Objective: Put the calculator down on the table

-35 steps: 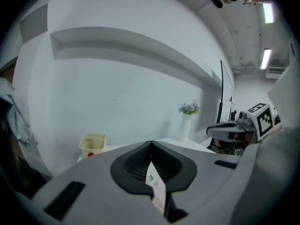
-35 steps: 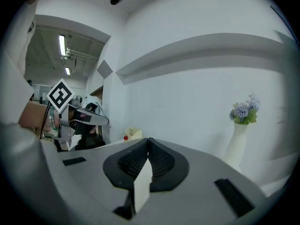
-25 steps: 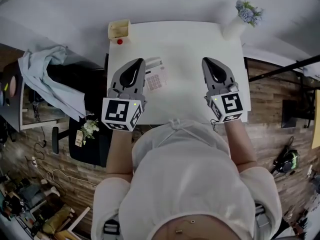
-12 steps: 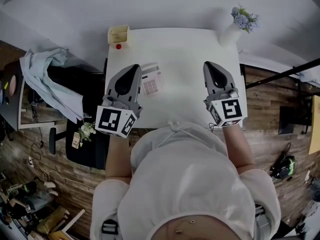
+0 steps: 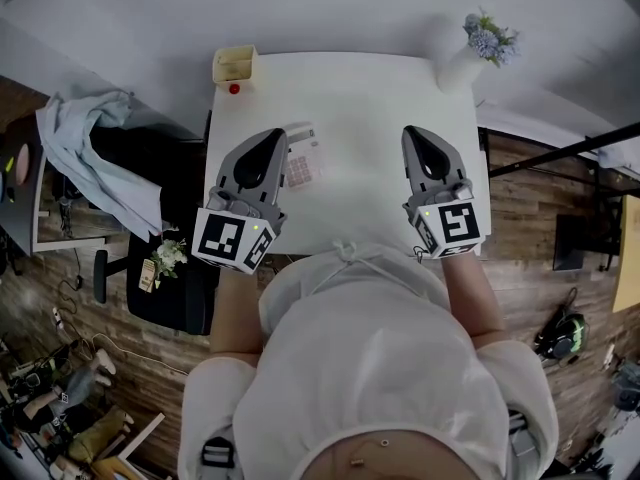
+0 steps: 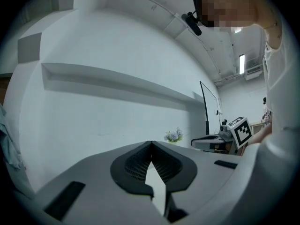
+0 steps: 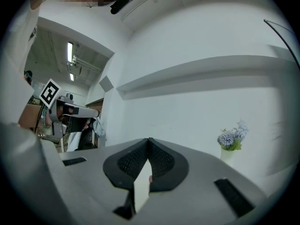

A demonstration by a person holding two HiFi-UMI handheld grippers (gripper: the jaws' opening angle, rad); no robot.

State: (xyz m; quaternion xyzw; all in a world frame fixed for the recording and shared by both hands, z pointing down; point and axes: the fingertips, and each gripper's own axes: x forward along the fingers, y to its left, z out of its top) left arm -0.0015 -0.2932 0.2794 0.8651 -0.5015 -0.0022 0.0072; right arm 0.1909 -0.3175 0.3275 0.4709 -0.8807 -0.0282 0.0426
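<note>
The calculator (image 5: 304, 160), white with pinkish keys, lies flat on the white table (image 5: 370, 183) near its left side. My left gripper (image 5: 277, 134) hovers just left of it, covering its left edge. The jaws are shut with nothing between them, and the left gripper view shows the tips (image 6: 151, 143) meeting. My right gripper (image 5: 411, 131) is over the right part of the table, far from the calculator. It is shut and empty too, tips together (image 7: 149, 139). Neither gripper view shows the calculator.
A yellow box (image 5: 236, 64) and a small red thing (image 5: 234, 89) sit at the table's far left corner. A white vase of flowers (image 5: 472, 50) stands at the far right corner. A black chair with a pale blue cloth (image 5: 85, 148) is left of the table.
Both grippers stay about where they were, and the calculator lies in the same spot. Only the head view has shifted a little.
</note>
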